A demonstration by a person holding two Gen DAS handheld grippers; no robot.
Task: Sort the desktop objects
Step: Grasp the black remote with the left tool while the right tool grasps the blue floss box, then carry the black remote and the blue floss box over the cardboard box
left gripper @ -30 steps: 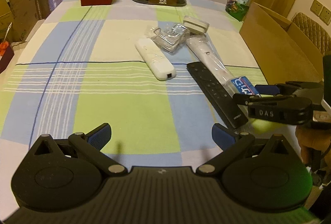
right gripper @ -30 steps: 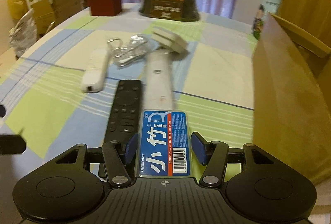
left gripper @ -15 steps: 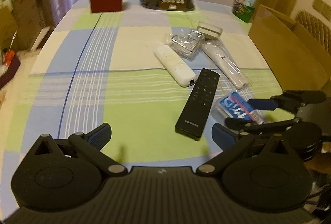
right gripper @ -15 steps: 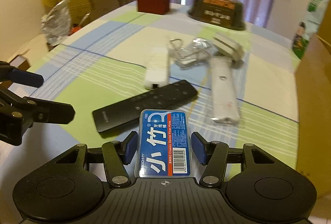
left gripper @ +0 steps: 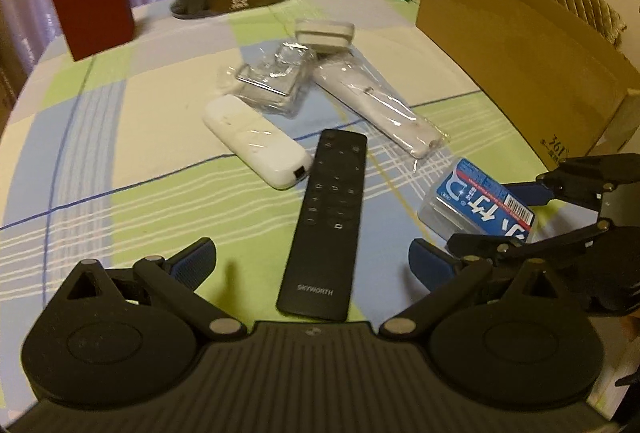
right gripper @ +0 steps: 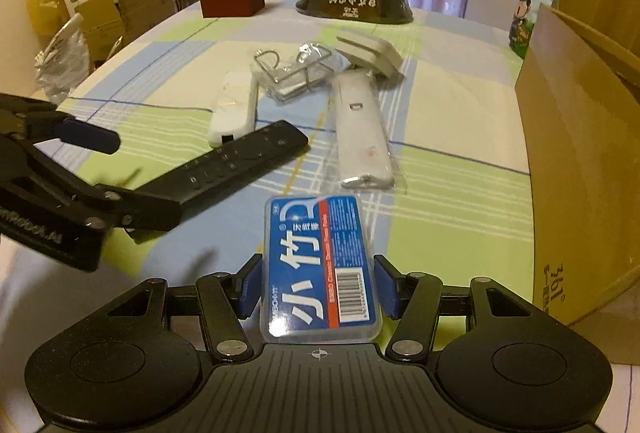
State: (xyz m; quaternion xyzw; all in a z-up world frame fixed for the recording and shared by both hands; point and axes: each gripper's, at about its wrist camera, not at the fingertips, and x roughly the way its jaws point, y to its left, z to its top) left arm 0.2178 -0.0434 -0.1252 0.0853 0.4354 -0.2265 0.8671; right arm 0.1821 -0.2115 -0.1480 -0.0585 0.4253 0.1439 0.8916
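While the right gripper (right gripper: 318, 287) has its fingers clamped on the near end of a dental floss pick box (right gripper: 320, 265), held over the surface (right gripper: 460, 217) beside the cardboard box (right gripper: 580, 161), the left gripper (left gripper: 310, 259) hangs with fingers wide apart above the black remote (left gripper: 326, 221). Risk: the smooth plastic case, gripped only at its end, may pivot or slip; the two grippers work close together and could collide.

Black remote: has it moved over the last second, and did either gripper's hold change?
The black remote swung round from beside the bagged white remote and now lies lengthwise before the open, empty left gripper. The right gripper stayed shut on the blue floss pick box. The other clutter stayed put.
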